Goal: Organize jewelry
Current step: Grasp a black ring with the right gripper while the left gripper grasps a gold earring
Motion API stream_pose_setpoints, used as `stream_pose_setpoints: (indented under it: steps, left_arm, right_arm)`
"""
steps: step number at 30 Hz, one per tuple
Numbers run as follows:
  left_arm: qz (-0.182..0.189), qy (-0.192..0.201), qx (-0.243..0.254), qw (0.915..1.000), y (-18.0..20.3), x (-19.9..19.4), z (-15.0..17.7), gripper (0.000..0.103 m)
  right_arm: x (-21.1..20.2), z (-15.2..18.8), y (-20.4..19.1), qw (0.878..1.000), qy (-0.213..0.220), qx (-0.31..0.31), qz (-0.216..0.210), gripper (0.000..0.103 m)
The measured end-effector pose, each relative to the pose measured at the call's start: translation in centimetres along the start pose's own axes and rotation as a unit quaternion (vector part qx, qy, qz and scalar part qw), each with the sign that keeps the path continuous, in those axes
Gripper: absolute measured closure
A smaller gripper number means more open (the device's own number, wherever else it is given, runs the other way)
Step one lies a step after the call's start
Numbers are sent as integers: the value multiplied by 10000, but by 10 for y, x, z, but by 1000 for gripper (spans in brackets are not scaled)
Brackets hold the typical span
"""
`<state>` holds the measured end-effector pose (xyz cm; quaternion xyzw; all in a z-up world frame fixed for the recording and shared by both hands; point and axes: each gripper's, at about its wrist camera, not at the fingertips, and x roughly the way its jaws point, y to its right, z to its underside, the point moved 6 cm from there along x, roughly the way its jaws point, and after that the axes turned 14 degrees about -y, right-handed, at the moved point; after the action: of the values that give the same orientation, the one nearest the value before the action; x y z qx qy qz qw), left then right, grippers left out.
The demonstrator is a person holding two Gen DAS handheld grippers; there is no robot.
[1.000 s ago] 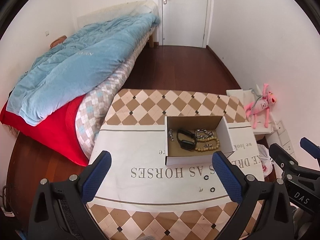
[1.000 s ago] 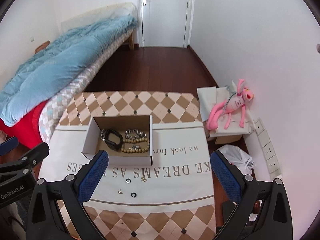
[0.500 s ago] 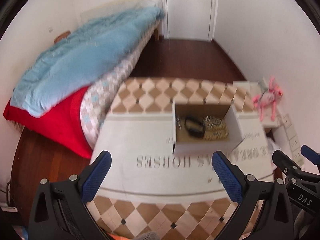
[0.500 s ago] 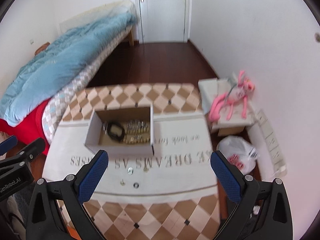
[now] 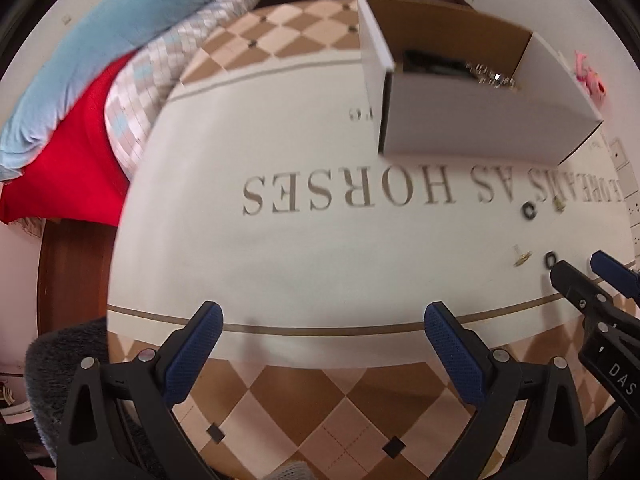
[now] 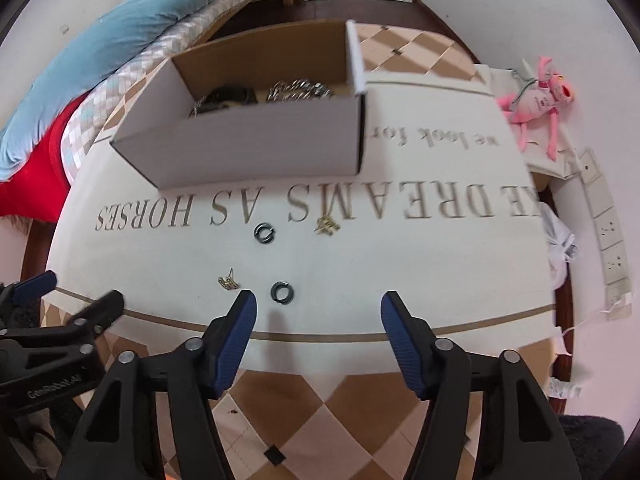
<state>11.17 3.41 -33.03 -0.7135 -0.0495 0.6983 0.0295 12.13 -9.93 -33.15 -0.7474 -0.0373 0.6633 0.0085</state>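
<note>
An open white cardboard box (image 6: pixel 256 148) stands on the white lettered cloth (image 6: pixel 400 264), holding a black band (image 6: pixel 228 98) and silver chains (image 6: pixel 298 90). On the cloth in front of it lie two dark rings (image 6: pixel 265 233) (image 6: pixel 282 291) and two small gold pieces (image 6: pixel 328 225) (image 6: pixel 228 281). My right gripper (image 6: pixel 318 320) is open and empty, low over the cloth, just right of the nearer ring. My left gripper (image 5: pixel 322 330) is open and empty over bare cloth, left of the jewelry; the box (image 5: pixel 480 120) and rings (image 5: pixel 530 211) (image 5: pixel 551 259) show at its right.
A bed with a blue quilt (image 5: pixel 100 40) and red sheet (image 5: pixel 68 160) runs along the table's left. A pink plush toy (image 6: pixel 536 100) lies on a white stand at the right, with wall sockets (image 6: pixel 608 232) and a plastic bag below. The checkered tablecloth (image 6: pixel 340 420) covers the near edge.
Both grippers have dropped low and moved in over the table; the box and small jewelry now look much larger and closer. Both stay open and empty.
</note>
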Motion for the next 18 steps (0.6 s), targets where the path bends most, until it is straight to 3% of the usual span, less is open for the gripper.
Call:
stream_pose_setpoints:
  steps: [7,10,12,18]
  left_arm:
    - [167,-162,-86,9997,0,14,-2,0]
    - [196,-164,-109,9996,0,14,-1,0]
    - [162,-144,-100,9997,1,14,-1,0]
    - [193,-28,-43,9998,10,2,-5,1]
  right_arm:
    - [10,-1,-17,9990,144,-385,156,48]
    - [8,-4,-24,9969,321,-606,388,68]
    - [7,-4,-24,9964,353,-618,464,90]
    - [3,2,-11,9983,341,-369,306,90]
